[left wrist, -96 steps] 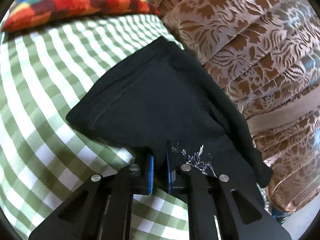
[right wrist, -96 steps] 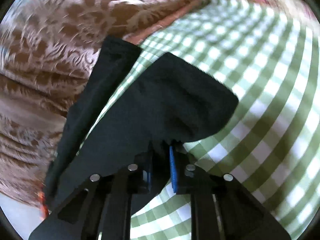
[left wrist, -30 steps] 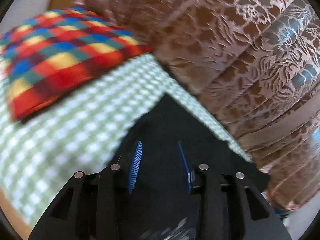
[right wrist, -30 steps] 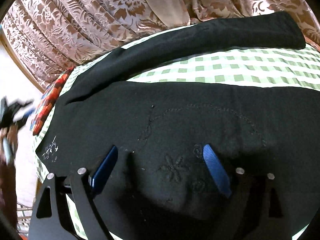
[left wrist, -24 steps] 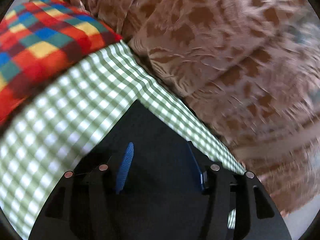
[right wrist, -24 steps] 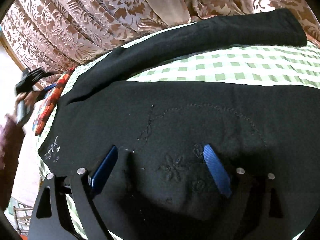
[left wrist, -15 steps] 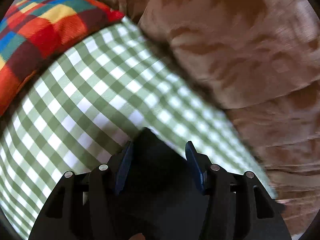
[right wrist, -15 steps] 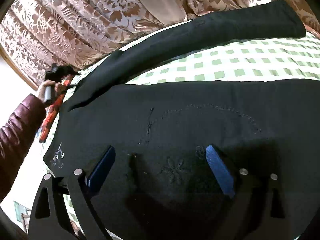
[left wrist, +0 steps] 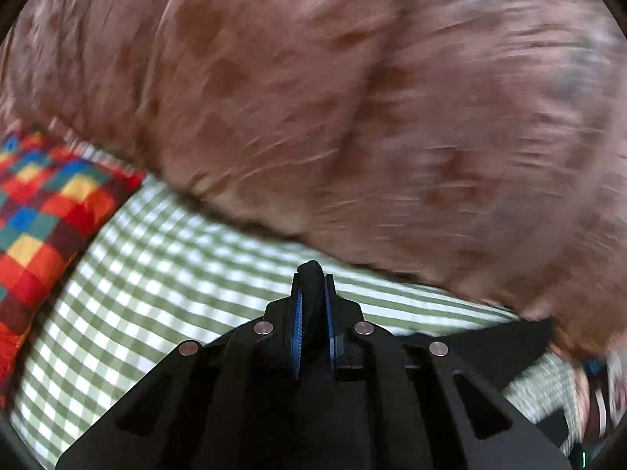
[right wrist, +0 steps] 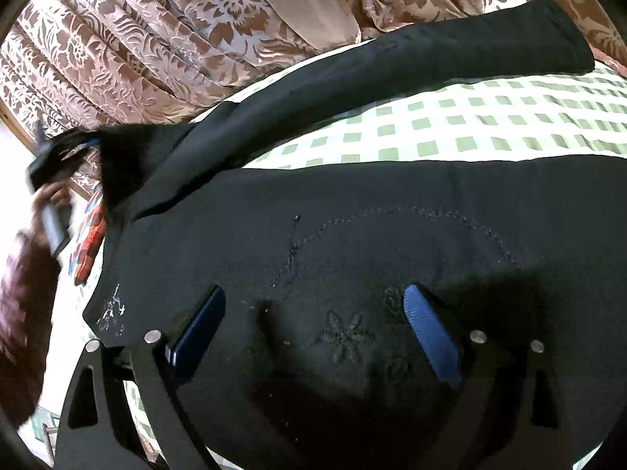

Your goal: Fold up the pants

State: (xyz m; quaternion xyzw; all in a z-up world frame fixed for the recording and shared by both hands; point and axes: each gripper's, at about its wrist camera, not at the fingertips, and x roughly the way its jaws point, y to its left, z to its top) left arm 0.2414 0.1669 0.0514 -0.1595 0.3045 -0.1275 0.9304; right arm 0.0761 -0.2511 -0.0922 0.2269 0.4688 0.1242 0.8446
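Left gripper: blue-padded jaws have just been closing and now pinch a narrow fold of the black fabric pants; a dark nub of cloth pokes out past the tips; what hangs below the pads is hidden by the gripper body; left wrist view heavily motion-blurred. Behind the tips: green-and-white checked bed sheet, multicoloured checked pillow at left edge (cut off by frame), brown floral curtain filling the upper half, pattern smeared, no detail readable; a black wedge at lower right is likely more of the pants, can't confirm. Right gripper: jaws wide apart, blue pads clear of each other, nothing pinched; it hovers over or rests on the seat area of the pants; contact w/ cloth can't be told, area under the tips is in deep shadow. Right wrist view: pants spread flat on the checked sheet; embroidered flower and curved stitch line visible between the pads; one leg stretches away along the curtain toward upper right, hem end visible; second leg runs out of frame at right. At far left the waistband corner is lifted off the sheet toward the left gripper, blurred; a hand on its handle and a dark red sleeve below, both smeared and partly cut off; pillow mostly hidden behind the raised cloth.
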